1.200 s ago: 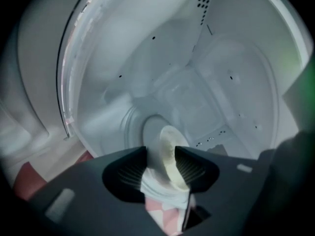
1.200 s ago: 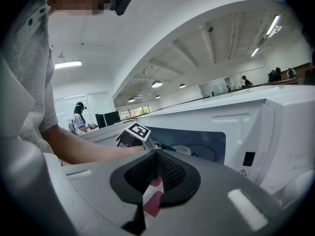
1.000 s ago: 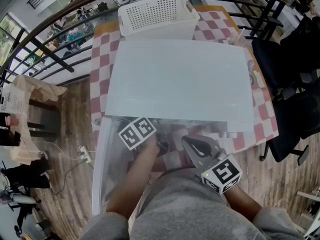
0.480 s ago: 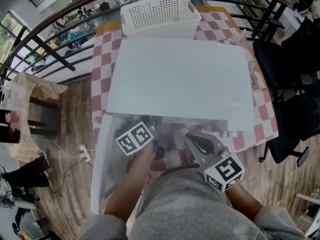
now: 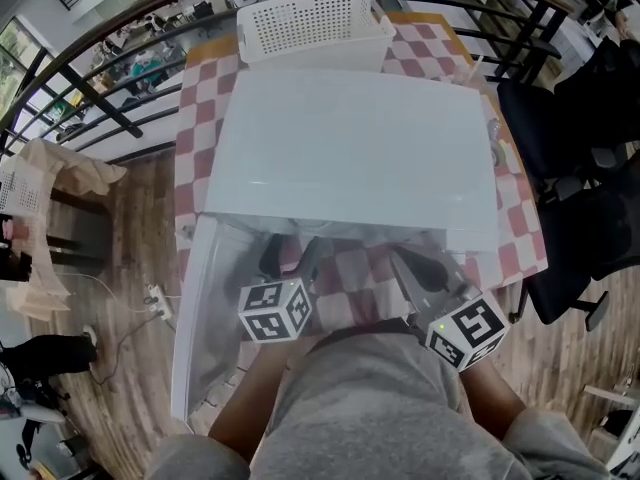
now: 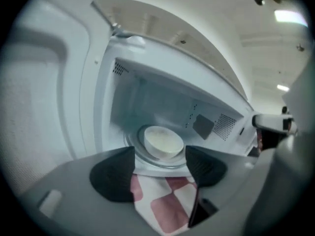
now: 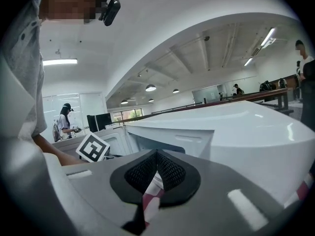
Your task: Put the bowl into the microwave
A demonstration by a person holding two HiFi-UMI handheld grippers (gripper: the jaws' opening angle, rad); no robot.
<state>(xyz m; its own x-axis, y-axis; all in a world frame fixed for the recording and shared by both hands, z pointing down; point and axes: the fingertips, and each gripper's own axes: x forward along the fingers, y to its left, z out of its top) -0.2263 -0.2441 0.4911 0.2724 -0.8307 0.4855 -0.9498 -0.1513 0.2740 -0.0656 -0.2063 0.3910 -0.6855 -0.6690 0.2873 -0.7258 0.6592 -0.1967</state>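
Microwave (image 6: 147,95) w/ bowl (image 6: 162,140), beyond opening L jaws

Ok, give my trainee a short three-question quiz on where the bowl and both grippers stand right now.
1. What does the left gripper hold?
2. The round cream bowl sits: A) atop the white microwave; B) inside, on its glass turntable; C) outside, beside it.
3. True or false: the right gripper is shut and empty.
Key: 1 nothing, its jaws are opening with nothing between them; 2 B; 3 true.
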